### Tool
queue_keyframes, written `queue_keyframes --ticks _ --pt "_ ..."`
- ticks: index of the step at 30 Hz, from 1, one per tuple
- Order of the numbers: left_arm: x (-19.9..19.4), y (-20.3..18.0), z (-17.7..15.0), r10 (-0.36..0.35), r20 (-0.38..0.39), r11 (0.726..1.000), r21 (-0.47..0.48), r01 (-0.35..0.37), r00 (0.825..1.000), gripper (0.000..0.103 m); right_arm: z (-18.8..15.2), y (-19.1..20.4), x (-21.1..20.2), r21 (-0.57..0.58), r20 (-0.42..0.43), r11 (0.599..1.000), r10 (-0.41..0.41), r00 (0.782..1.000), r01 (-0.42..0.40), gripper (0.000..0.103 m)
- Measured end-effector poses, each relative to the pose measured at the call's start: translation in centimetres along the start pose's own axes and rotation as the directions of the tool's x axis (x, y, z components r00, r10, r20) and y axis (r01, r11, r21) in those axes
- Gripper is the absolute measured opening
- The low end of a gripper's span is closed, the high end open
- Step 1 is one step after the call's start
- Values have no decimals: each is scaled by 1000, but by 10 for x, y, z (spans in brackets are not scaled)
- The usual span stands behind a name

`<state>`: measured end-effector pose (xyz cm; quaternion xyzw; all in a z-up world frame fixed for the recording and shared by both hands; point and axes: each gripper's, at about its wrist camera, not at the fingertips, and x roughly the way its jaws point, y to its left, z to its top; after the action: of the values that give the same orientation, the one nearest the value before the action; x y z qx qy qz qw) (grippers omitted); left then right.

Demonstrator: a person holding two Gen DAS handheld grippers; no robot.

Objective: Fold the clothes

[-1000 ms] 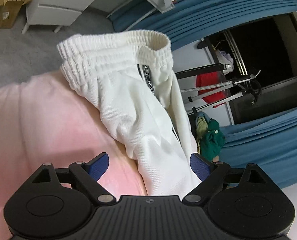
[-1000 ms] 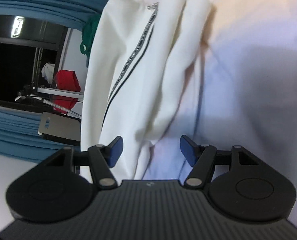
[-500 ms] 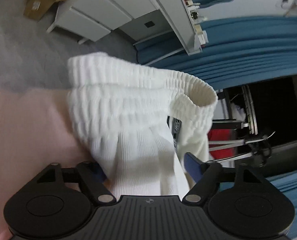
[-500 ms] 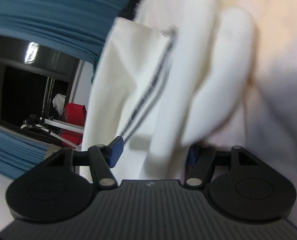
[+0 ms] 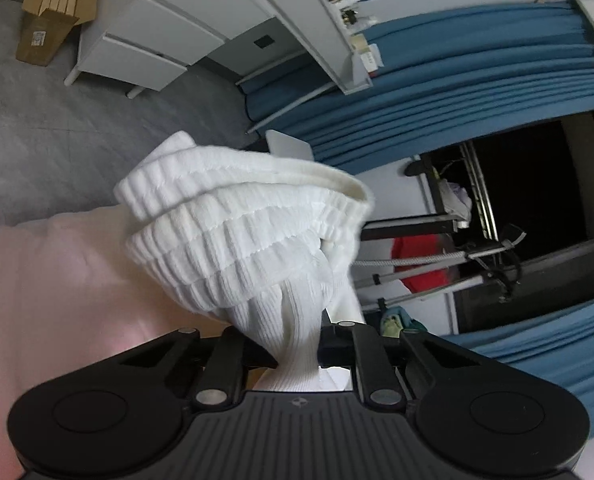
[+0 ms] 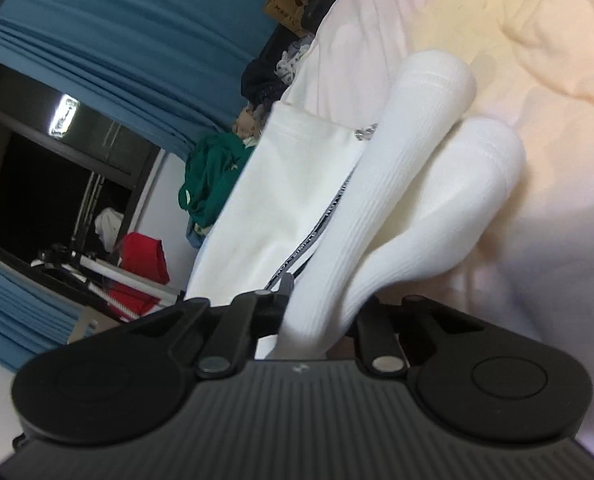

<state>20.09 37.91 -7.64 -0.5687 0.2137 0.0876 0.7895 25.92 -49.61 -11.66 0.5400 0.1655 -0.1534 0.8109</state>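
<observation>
- Left hand-held gripper [image 5: 297,350]: jaws drawn close together, clamped on the ribbed white trousers [image 5: 249,248] just below the waistband [image 5: 233,204].
- Waistband: thick, gathered elastic, bunched and raised right ahead of the left hand-held gripper, doubled into two stacked rolls.
- Pink bed [image 5: 49,280]: below and to the left of the left hand-held gripper, under the raised cloth.
- Beyond the waistband: grey floor [image 5: 109,136], white drawers [image 5: 157,36], a cardboard box [image 5: 53,12] far to the upper left.
- To the right of the left hand-held gripper: blue curtains [image 5: 457,72], a dark opening with a metal rack [image 5: 449,264] and something red on it.
- Right hand-held gripper [image 6: 321,320]: jaws nearly closed, pinching two ribbed folds of the same trousers [image 6: 397,200], which spread upward and away from it.
- Flat white panel with a dark striped side tape [image 6: 321,232]: just left of those folds, ahead of the right hand-held gripper.
- Bed [image 6: 537,160]: to the right of and beyond the right hand-held gripper, touching the far rounded ends of the folds.
- Green garment [image 6: 213,176]: well off to the upper left, near more blue curtains [image 6: 117,40].
</observation>
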Motion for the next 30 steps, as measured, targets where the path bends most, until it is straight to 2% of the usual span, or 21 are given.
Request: queue_keyframes --ticks 5,12,14,17,23,30 --pt "-57 -13 8 45 -31 999 25 -44 999 13 7 -24 -36 92 -63 996 -11 998 17 14" --pt "-143 4 9 127 -60 992 36 -125 990 13 -11 -48 -92 179 -121 984 0 993 22 14" --pt "-161 16 11 155 -78 987 42 -153 985 13 -18 -52 -101 173 -138 984 -26 990 49 14" --pt "-172 35 7 191 -96 981 39 -188 977 14 -23 -59 -109 181 -164 980 -57 985 86 14" --pt "-184 71 -3 244 -101 970 7 -245 965 17 -25 -71 -109 210 -182 973 -55 982 93 14" --pt "-192 82 -12 250 -99 968 43 -247 963 23 -26 -87 -102 279 -210 956 -30 977 90 14"
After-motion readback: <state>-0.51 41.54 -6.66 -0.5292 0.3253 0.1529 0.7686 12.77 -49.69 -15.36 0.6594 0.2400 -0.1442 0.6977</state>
